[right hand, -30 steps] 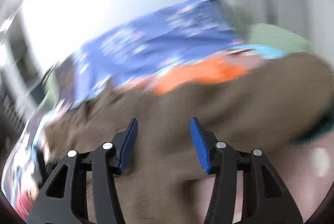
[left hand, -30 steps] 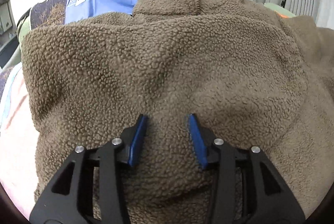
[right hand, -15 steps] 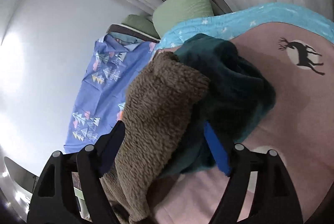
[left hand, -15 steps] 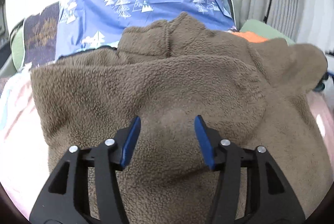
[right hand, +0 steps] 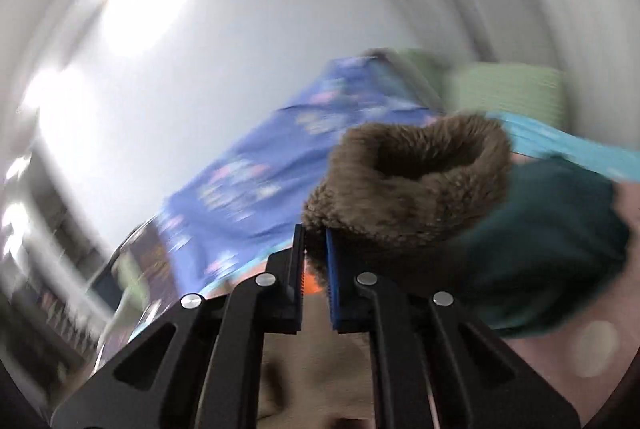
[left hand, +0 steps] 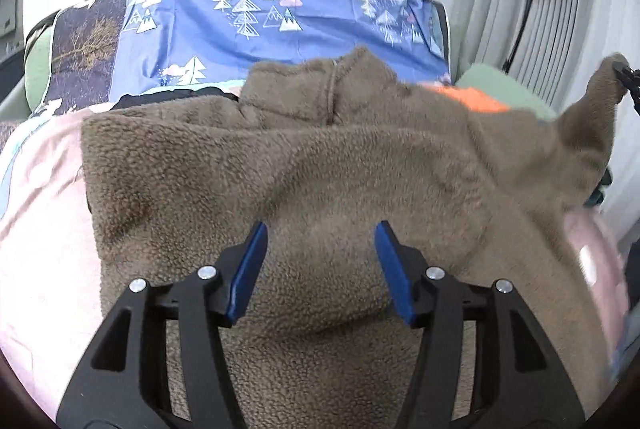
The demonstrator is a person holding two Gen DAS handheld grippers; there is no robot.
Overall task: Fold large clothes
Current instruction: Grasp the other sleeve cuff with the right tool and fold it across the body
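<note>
A large brown fleece jacket (left hand: 304,181) lies spread on the pink bed cover (left hand: 40,213), collar toward the far side. My left gripper (left hand: 318,249) is open and empty, just above the jacket's middle. My right gripper (right hand: 316,235) is shut on the cuff of the jacket's right sleeve (right hand: 416,181) and holds it raised. In the left wrist view that sleeve (left hand: 592,117) rises at the far right, up to the right gripper's tip (left hand: 628,75).
A blue tree-print sheet (left hand: 256,13) hangs at the bed's far side. A green pillow (right hand: 508,89), an orange item (left hand: 472,99) and a dark teal garment (right hand: 560,237) lie to the right. A grey curtain (left hand: 560,9) is at the right.
My right gripper has closed on the sleeve cuff and lifted it. My left gripper has pulled back and risen from the jacket, with its jaws wider apart.
</note>
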